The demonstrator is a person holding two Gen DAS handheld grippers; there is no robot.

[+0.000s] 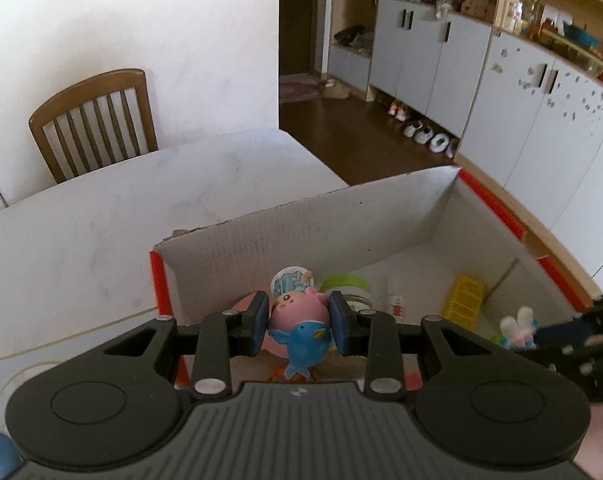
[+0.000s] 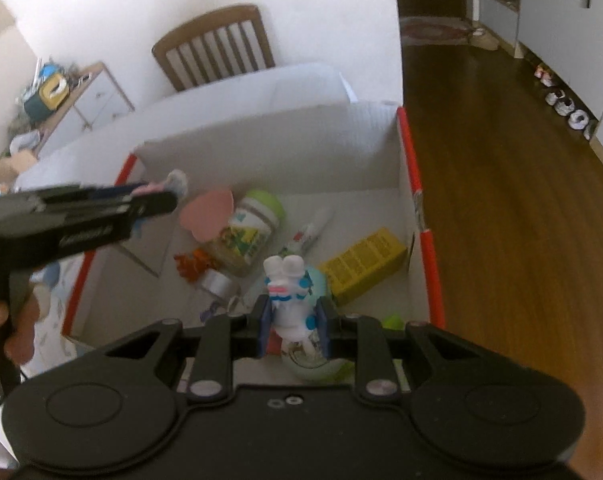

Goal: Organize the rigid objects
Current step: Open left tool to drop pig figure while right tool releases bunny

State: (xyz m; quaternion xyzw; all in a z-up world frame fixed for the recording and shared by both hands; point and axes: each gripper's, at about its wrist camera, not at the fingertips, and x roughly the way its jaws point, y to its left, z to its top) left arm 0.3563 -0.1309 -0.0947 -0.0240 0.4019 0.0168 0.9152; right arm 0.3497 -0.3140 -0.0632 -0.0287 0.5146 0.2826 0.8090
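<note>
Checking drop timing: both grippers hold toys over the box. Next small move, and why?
Probably lower a little further, then open. The left gripper clamps the pink-and-blue toy and the right gripper the white rabbit figure, both above the open box, clear of its walls; a shorter drop avoids bouncing off the jar.

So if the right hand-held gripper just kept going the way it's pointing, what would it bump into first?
Probably the clutter on the floor of the cardboard box. The right hand-held gripper, shut on a white rabbit figurine, points down into it; the pale green item under the toy looks nearest, though depth is unclear.
</note>
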